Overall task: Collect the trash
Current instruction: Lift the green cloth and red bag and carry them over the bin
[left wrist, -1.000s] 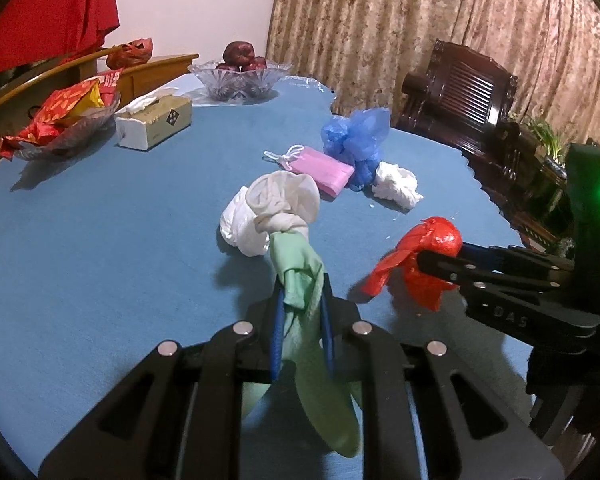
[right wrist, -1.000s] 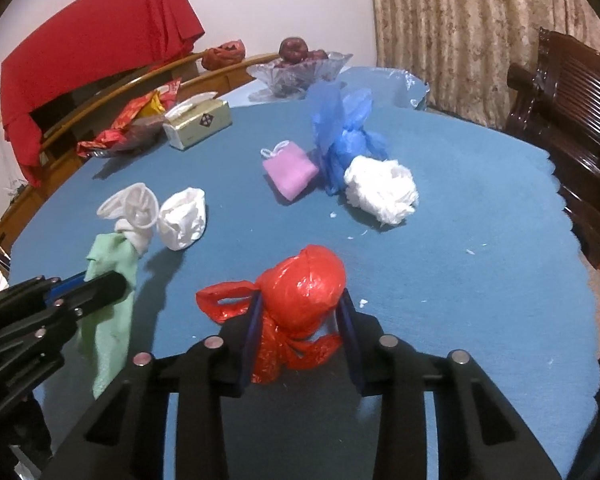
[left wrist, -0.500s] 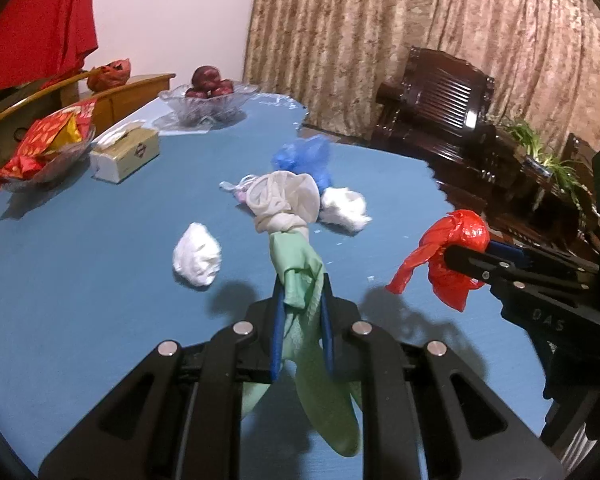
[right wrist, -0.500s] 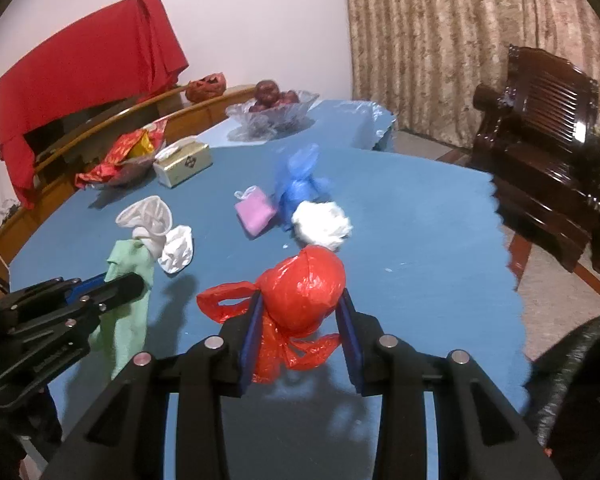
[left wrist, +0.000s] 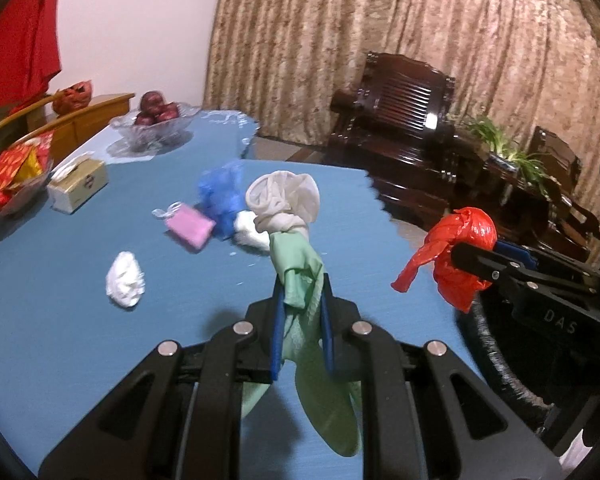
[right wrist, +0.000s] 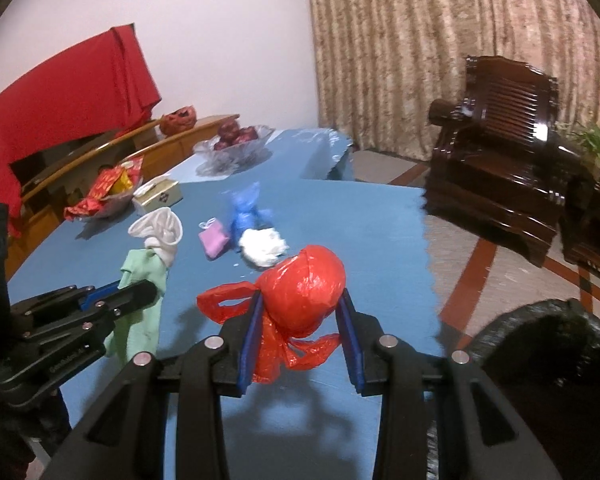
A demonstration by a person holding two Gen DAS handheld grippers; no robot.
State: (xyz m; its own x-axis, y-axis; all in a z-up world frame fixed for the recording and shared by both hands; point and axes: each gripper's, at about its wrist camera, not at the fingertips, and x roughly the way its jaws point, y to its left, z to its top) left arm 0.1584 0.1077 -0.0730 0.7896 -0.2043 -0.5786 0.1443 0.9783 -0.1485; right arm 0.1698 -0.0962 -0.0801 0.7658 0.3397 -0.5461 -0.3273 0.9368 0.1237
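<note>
The left claw [left wrist: 300, 304] grips a soft, limp cloth bundle [left wrist: 290, 232] mid-length; the right claw [right wrist: 300, 320] squeezes a light, crinkly red bag [right wrist: 300, 292] around its middle.

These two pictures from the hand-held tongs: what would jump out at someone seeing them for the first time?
First, the knotted red plastic bag clamped in the right tongs, lifted above the blue table. Beside it, the left tongs grip a pale green cloth with a whitish bundle on top. Further back on the table lie a blue bag, a pink pouch and white crumpled wads, and a dark bin-bag rim shows at lower right.
</note>
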